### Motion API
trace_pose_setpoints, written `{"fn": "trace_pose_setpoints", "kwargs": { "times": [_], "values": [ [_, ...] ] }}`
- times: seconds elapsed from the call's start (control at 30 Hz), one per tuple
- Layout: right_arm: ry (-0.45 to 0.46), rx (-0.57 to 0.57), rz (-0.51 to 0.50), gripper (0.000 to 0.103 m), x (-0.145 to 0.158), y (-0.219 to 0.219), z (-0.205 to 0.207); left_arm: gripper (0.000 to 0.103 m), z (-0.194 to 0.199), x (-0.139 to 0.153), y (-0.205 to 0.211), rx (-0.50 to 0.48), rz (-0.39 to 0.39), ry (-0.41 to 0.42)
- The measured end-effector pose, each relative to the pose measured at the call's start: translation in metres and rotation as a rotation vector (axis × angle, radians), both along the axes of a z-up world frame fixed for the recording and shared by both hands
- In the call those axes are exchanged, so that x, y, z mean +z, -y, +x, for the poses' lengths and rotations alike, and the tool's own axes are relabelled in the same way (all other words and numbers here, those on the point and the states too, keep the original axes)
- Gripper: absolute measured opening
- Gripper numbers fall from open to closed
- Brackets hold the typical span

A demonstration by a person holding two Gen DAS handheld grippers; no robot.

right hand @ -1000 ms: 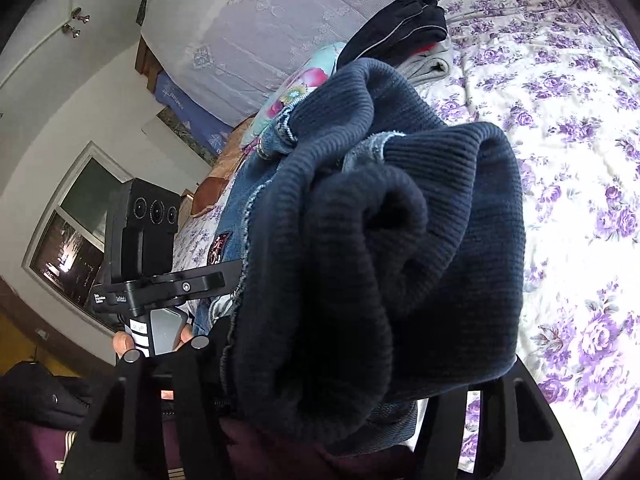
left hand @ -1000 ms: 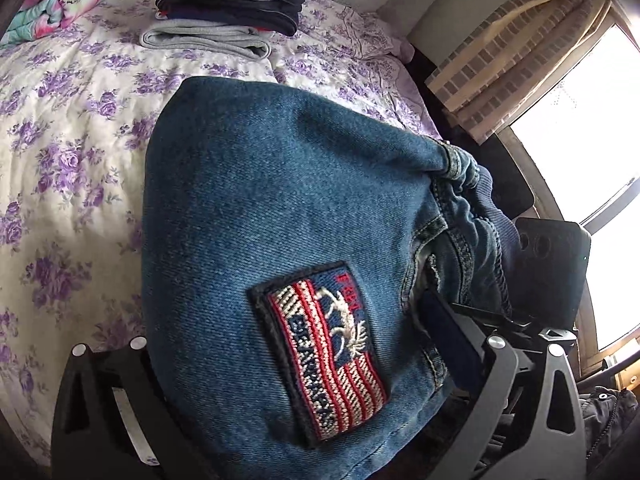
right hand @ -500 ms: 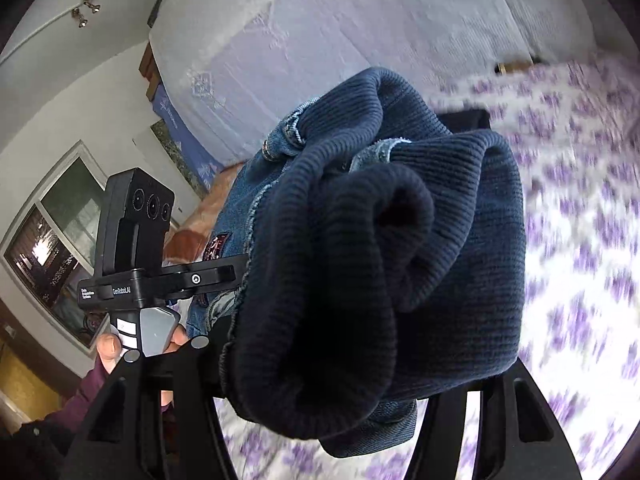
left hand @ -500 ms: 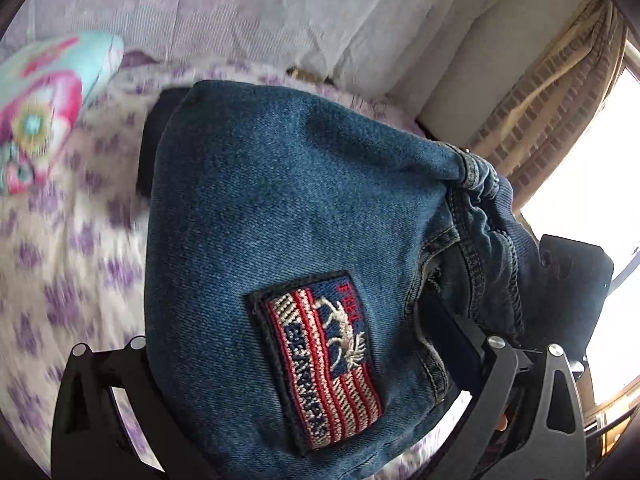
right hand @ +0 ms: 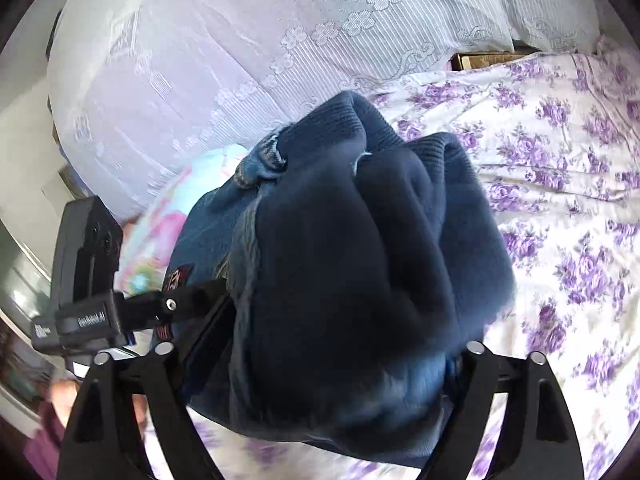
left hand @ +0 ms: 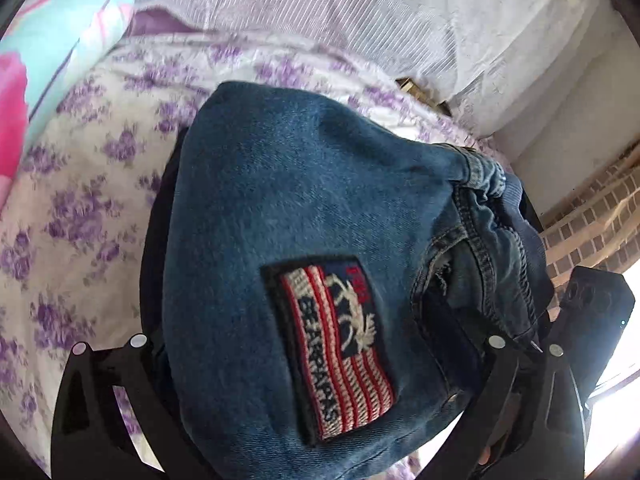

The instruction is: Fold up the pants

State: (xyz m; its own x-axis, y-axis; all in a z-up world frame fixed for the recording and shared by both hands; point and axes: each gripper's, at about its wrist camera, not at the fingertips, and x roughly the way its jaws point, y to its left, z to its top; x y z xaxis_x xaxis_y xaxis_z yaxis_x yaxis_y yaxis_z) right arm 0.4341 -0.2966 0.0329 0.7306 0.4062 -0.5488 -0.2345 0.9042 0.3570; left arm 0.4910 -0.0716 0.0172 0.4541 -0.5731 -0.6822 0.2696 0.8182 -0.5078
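Folded blue denim pants (left hand: 288, 248) with a striped flag patch (left hand: 332, 344) fill the gap between both claws, carried above the purple-flowered white bedsheet (left hand: 80, 184); long axis runs from the left gripper (left hand: 312, 360) across to the right gripper (right hand: 316, 354), ribbed navy waistband end toward the right one. Left claw clenched on the denim bundle; right claw's jaws opening, bundle between them, pad contact hidden by cloth. Beyond: white lace-covered headboard cushion (right hand: 240, 40), pink-and-turquoise pillow (left hand: 48, 60) at left, dark folded garment (left hand: 158, 216) directly beneath the pants.
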Motion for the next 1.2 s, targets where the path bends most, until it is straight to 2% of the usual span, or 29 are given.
{"fn": "trace_pose_setpoints", "kwargs": {
  "times": [0.07, 0.13, 0.2, 0.27, 0.37, 0.47, 0.57, 0.67, 0.73, 0.8, 0.87, 0.93, 1.0, 1.07, 1.2],
  "values": [
    [0.009, 0.006, -0.035, 0.089, 0.020, 0.001, -0.014, 0.098, -0.002, 0.010, -0.007, -0.021, -0.054, -0.031],
    [0.030, -0.019, -0.040, 0.091, 0.039, 0.013, -0.026, 0.098, -0.004, 0.016, -0.019, -0.012, -0.060, -0.080],
    [0.090, -0.088, -0.090, 0.100, 0.063, 0.023, -0.045, 0.098, -0.018, 0.034, -0.030, 0.027, 0.005, -0.046],
    [0.114, -0.136, -0.099, 0.100, 0.077, 0.037, -0.077, 0.098, -0.044, 0.054, -0.040, 0.054, 0.053, 0.006],
    [0.100, -0.149, -0.080, 0.100, 0.084, 0.053, -0.130, 0.098, -0.102, 0.076, -0.056, 0.102, 0.145, 0.075],
    [0.099, -0.123, -0.142, 0.100, 0.073, 0.052, -0.193, 0.098, -0.173, 0.081, -0.054, 0.128, 0.257, 0.139],
    [0.137, -0.098, -0.228, 0.100, 0.049, 0.034, -0.276, 0.098, -0.266, 0.063, -0.056, 0.119, 0.362, 0.220],
    [0.108, -0.060, -0.201, 0.100, 0.013, 0.018, -0.344, 0.098, -0.344, 0.036, -0.049, 0.102, 0.448, 0.263],
    [0.094, -0.060, -0.177, 0.100, -0.006, 0.008, -0.388, 0.098, -0.393, 0.024, -0.052, 0.121, 0.443, 0.281],
    [0.095, -0.095, -0.199, 0.100, -0.019, -0.005, -0.418, 0.098, -0.435, 0.023, -0.054, 0.157, 0.409, 0.302],
    [0.119, -0.155, -0.242, 0.100, -0.024, -0.017, -0.442, 0.098, -0.465, 0.024, -0.059, 0.204, 0.377, 0.317],
    [0.153, -0.230, -0.249, 0.100, -0.029, -0.023, -0.463, 0.098, -0.490, 0.021, -0.065, 0.284, 0.361, 0.332],
    [0.191, -0.259, -0.245, 0.100, -0.038, -0.026, -0.480, 0.098, -0.508, 0.013, -0.065, 0.314, 0.365, 0.340],
    [0.207, -0.251, -0.273, 0.100, -0.048, -0.030, -0.486, 0.098, -0.516, 0.001, -0.064, 0.318, 0.405, 0.326],
    [0.166, -0.192, -0.311, 0.100, -0.058, -0.029, -0.485, 0.098, -0.528, -0.016, -0.064, 0.301, 0.490, 0.336]
  ]
}}
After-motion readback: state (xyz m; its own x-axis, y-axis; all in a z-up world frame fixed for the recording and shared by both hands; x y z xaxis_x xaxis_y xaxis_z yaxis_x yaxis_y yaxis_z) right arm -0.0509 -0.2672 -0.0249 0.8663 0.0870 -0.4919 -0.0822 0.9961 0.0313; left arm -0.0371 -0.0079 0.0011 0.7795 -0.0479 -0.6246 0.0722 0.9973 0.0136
